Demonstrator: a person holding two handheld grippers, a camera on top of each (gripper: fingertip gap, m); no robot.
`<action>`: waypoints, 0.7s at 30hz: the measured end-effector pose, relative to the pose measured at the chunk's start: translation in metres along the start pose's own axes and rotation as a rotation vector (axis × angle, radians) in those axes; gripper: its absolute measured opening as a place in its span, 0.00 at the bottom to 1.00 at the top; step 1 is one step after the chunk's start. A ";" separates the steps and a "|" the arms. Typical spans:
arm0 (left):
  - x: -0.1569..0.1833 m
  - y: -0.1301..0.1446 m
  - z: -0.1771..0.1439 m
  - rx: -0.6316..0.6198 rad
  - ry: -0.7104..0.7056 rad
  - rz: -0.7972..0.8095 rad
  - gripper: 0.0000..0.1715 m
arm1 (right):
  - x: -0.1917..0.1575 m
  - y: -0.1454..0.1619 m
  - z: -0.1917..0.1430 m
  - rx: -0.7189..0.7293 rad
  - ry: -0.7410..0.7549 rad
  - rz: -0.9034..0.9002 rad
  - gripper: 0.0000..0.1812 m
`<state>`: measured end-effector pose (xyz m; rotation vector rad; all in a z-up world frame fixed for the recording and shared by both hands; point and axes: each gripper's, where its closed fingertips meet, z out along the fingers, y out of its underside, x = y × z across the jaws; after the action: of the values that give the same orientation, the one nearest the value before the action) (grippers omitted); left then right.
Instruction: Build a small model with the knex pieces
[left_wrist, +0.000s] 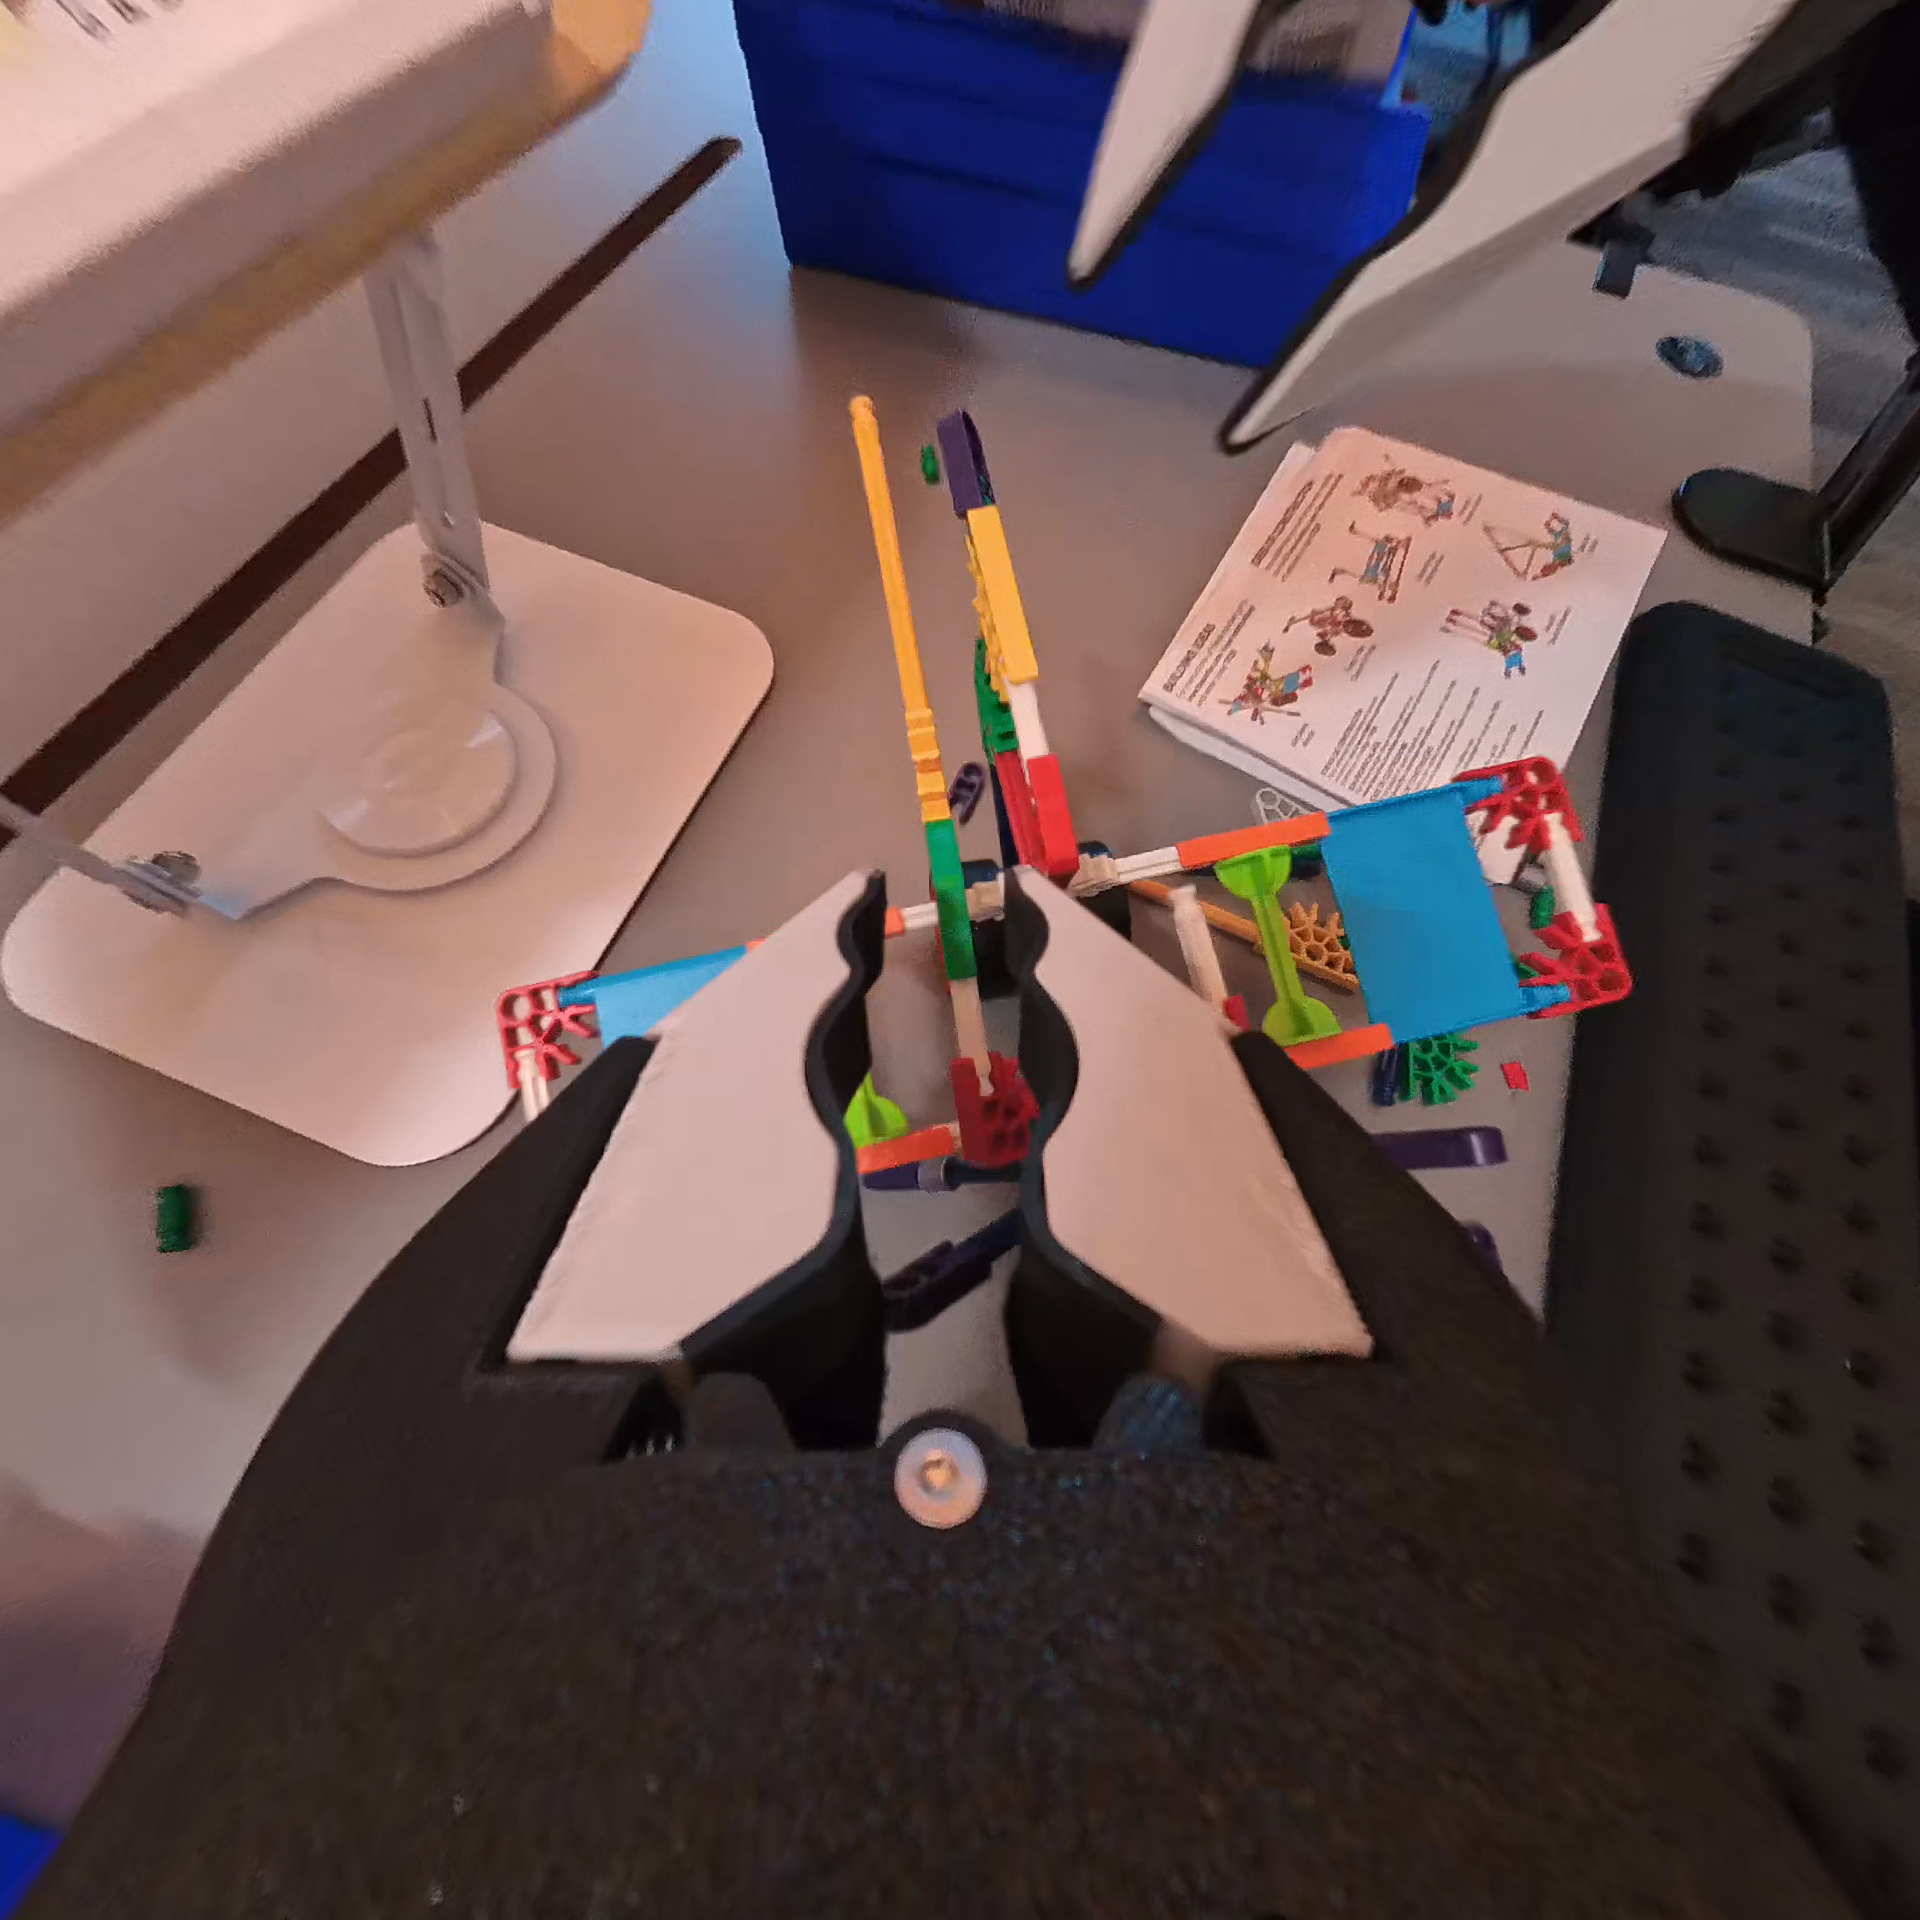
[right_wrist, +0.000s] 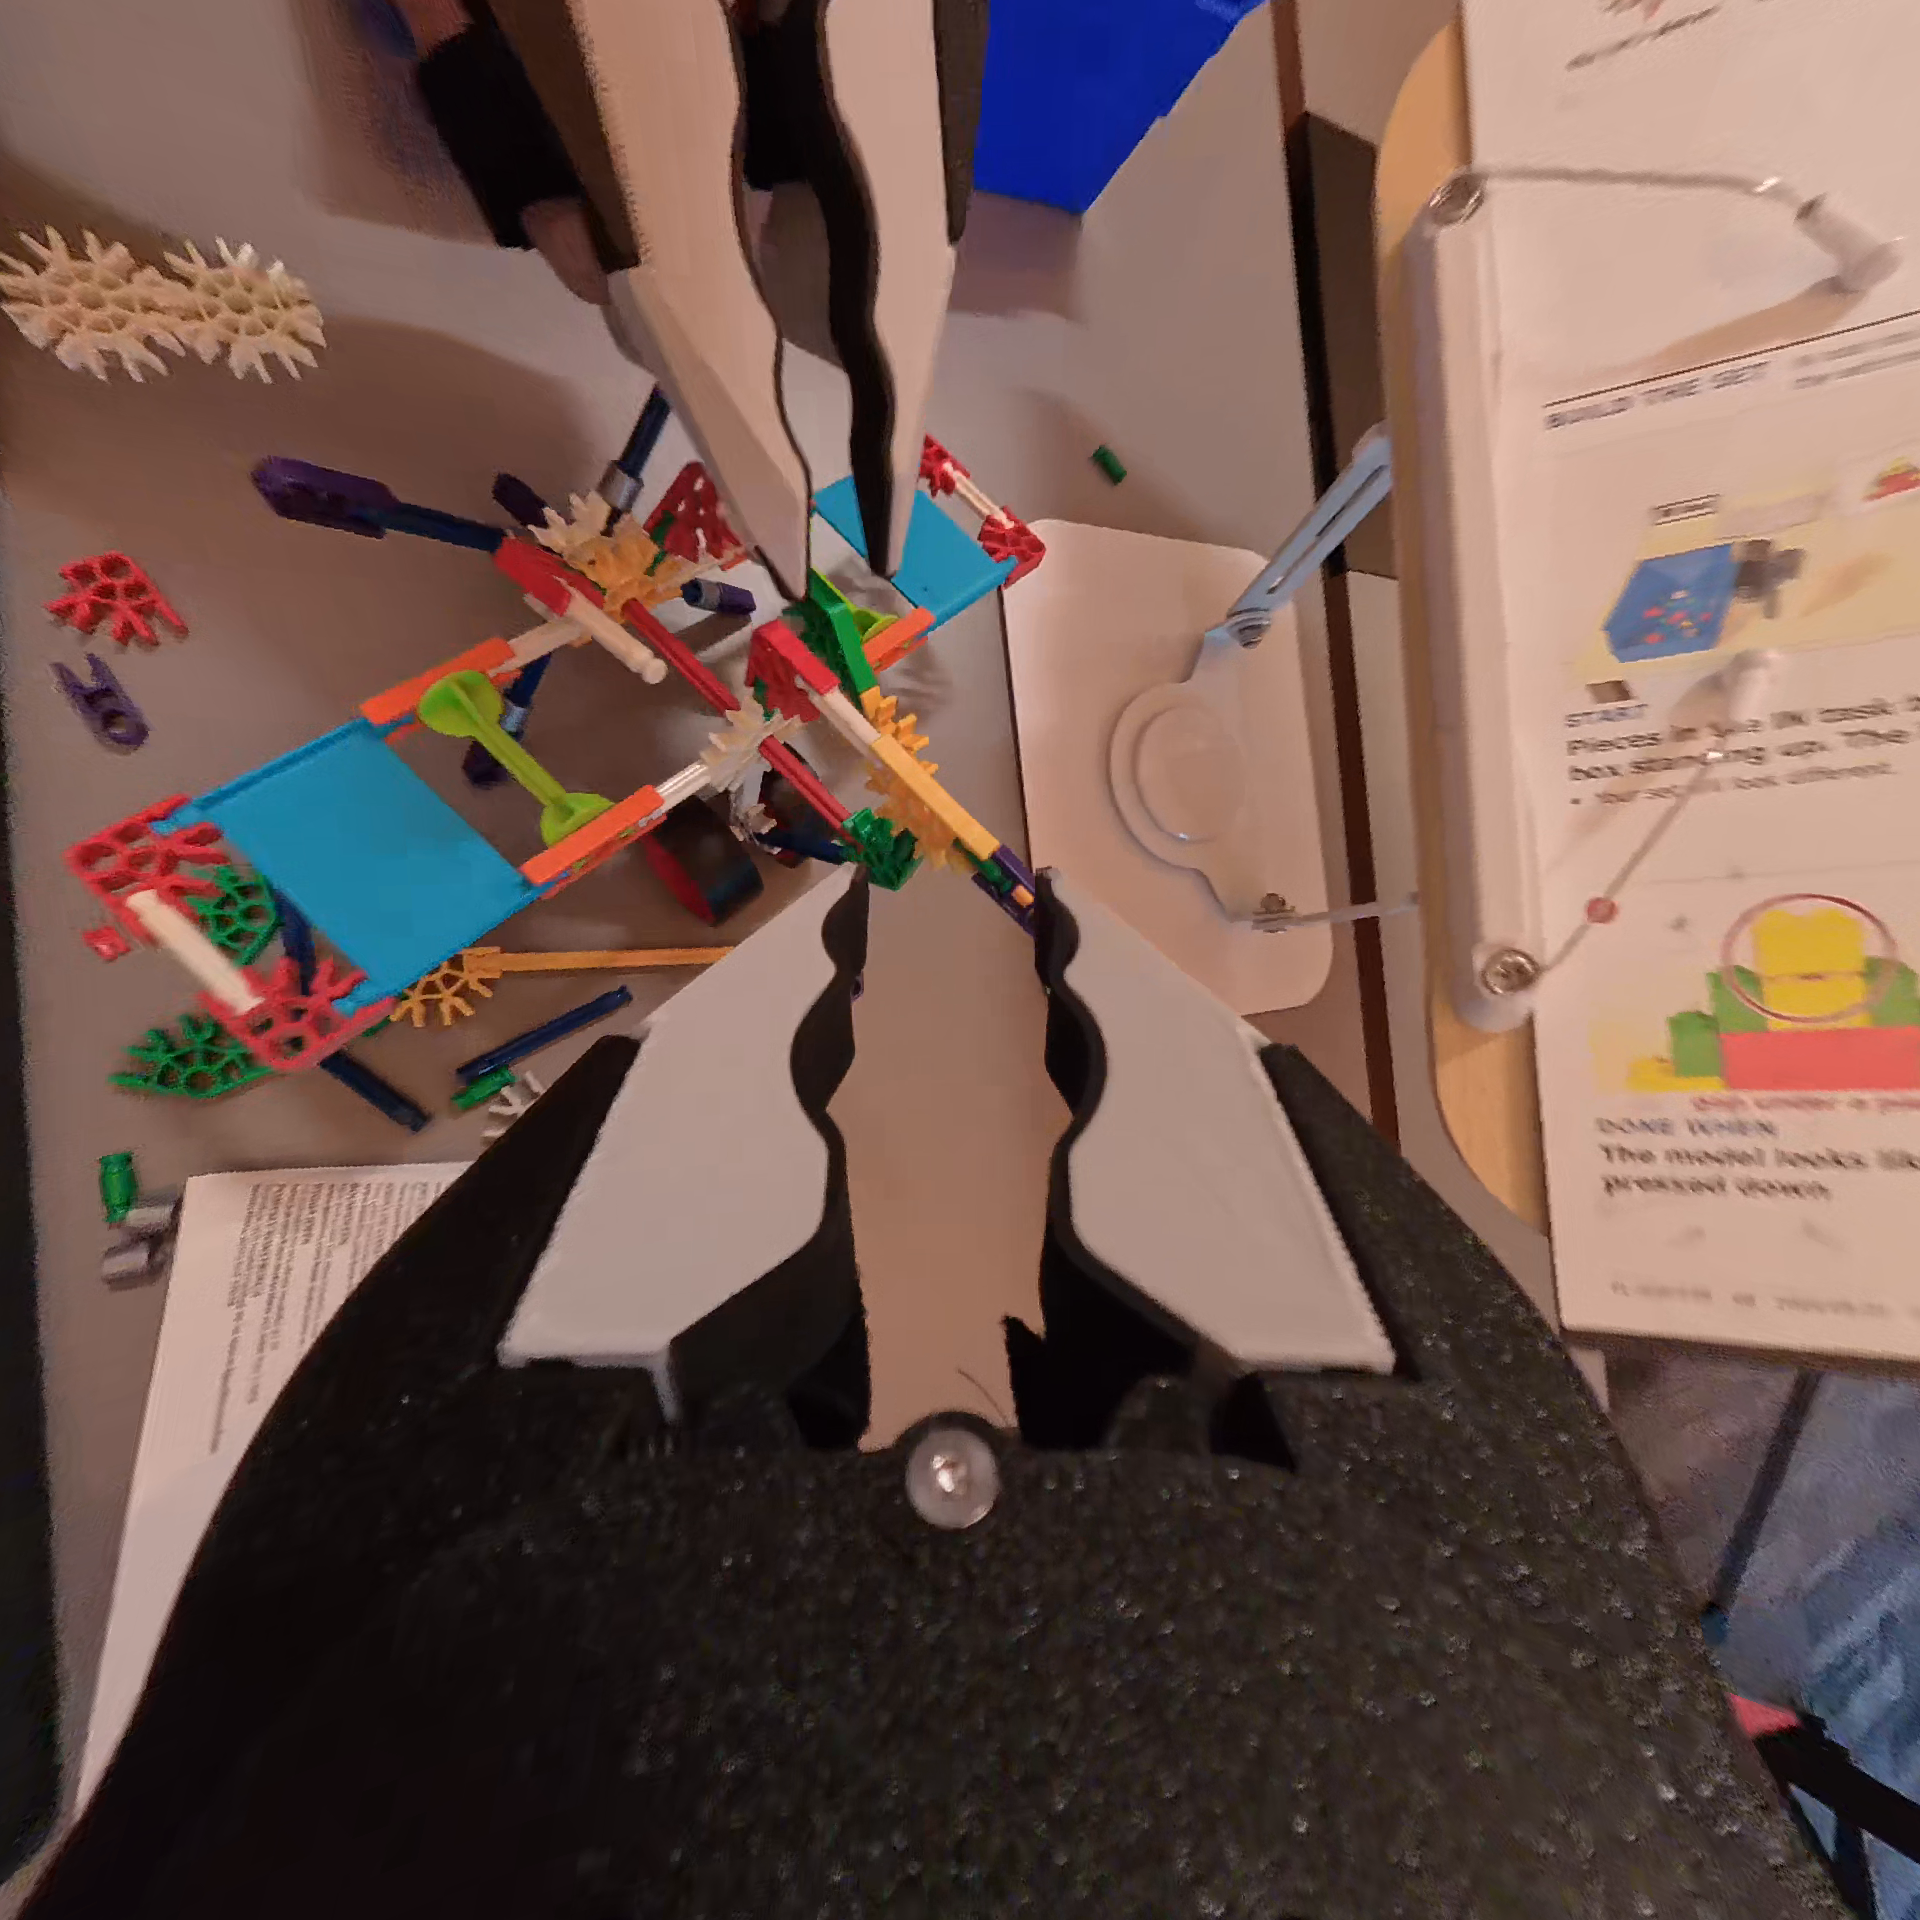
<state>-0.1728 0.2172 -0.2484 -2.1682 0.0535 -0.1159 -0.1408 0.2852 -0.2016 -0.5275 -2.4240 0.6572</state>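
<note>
two grippers (left_wrist: 943, 899) (right_wrist: 951, 899), one toy model (right_wrist: 727, 717).

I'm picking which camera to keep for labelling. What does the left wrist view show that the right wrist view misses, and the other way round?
Only the left wrist view shows the front wall of the blue bin, a black perforated mat and the pictures on the open booklet.

Only the right wrist view shows two cream snowflake-shaped pieces, a loose red connector and the instruction sheet on its stand.

Both show the colourful rod-and-connector model, the stand's white base, the left gripper around the model's green piece, and the right gripper, open.
</note>
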 end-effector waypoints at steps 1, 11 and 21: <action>0.001 -0.002 -0.005 0.015 0.003 0.005 0.13 | -0.005 0.000 -0.008 0.007 0.001 -0.004 0.17; 0.007 0.013 -0.027 -0.060 -0.038 0.064 0.14 | -0.095 0.061 -0.019 -0.092 -0.176 0.088 0.15; 0.003 0.016 -0.047 0.027 -0.115 0.076 0.13 | -0.161 0.067 0.051 -0.088 -0.295 0.322 0.29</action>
<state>-0.1744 0.1692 -0.2351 -2.1392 0.0684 0.0516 -0.0346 0.2421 -0.3426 -0.9279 -2.6780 0.8118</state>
